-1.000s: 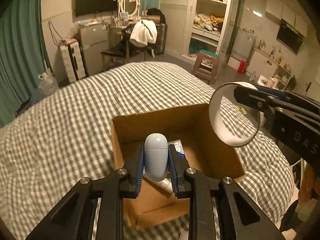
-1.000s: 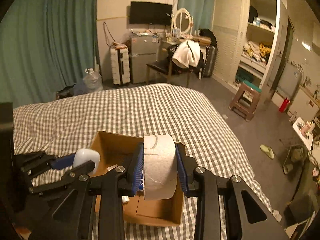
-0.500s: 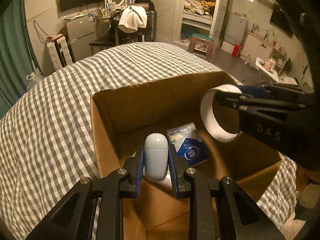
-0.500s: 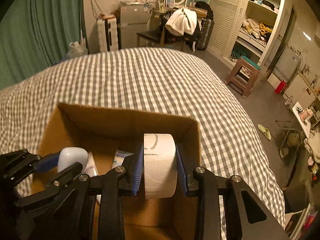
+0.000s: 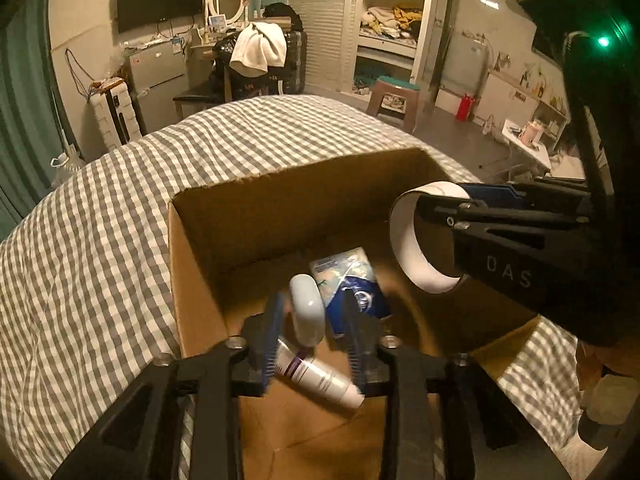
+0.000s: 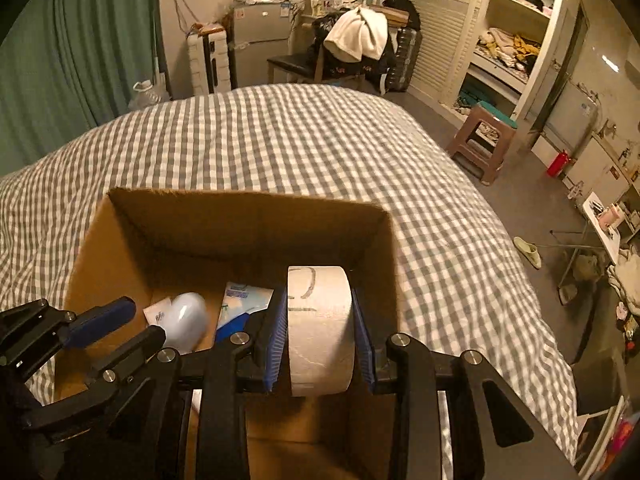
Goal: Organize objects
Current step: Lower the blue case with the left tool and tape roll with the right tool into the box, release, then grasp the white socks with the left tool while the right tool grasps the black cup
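An open cardboard box (image 5: 256,200) (image 6: 240,208) sits on the checked bed. My left gripper (image 5: 314,328) is inside the box with its fingers spread; the pale blue capsule-shaped case (image 5: 307,308) (image 6: 186,320) sits loose between them, tilted and blurred. A white tube (image 5: 320,376) and a blue-and-white packet (image 5: 352,280) (image 6: 240,304) lie on the box floor. My right gripper (image 6: 320,324) is shut on a roll of white tape (image 6: 320,320) (image 5: 416,240), held over the right side of the box.
The grey-and-white checked bed cover (image 6: 300,136) spreads around the box. Beyond the bed stand a chair with clothes (image 6: 352,44), a small fridge (image 6: 260,36), a brown stool (image 6: 484,136) and an open wardrobe (image 6: 508,52).
Both grippers have moved down into the box. My left gripper has opened and let go of the pale blue case, which tips between its fingers. The right gripper still holds the tape.
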